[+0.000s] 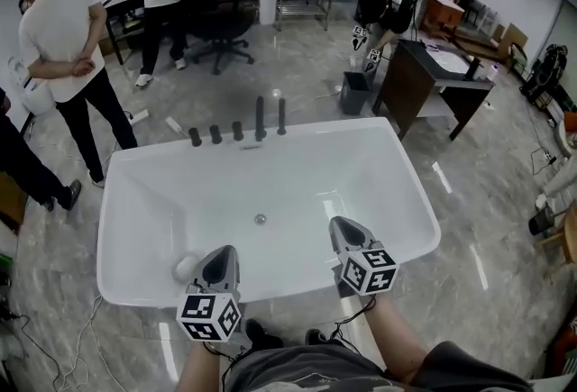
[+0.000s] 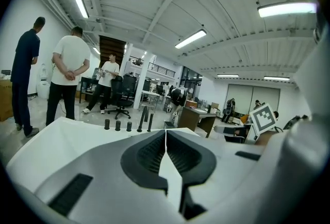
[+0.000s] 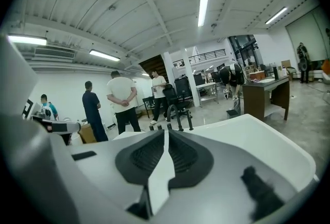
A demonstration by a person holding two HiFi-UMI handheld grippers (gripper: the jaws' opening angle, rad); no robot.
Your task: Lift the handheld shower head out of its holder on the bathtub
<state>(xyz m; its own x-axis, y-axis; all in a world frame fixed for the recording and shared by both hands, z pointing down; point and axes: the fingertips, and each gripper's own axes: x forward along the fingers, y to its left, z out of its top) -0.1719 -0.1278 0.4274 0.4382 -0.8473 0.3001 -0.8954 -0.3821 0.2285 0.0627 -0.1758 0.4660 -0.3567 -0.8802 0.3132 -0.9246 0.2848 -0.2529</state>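
A white bathtub (image 1: 135, 201) lies crosswise in front of me. On its far rim stands a row of black fittings: three short knobs (image 1: 215, 134) and two tall upright pieces, the taller being the handheld shower head (image 1: 260, 118) in its holder. The same shower head shows far off in the left gripper view (image 2: 143, 117) and the right gripper view (image 3: 180, 121). My left gripper (image 1: 222, 257) hovers over the near rim at the left, shut and empty. My right gripper (image 1: 344, 229) is over the near rim at the right, also shut with nothing in it. Both point toward the fittings.
The drain (image 1: 260, 219) sits mid-tub, and a round white object (image 1: 185, 267) lies inside near the left gripper. Several people (image 1: 63, 57) stand left and behind the tub. An office chair (image 1: 221, 16), a dark desk (image 1: 433, 79) and a bin (image 1: 354, 93) stand beyond.
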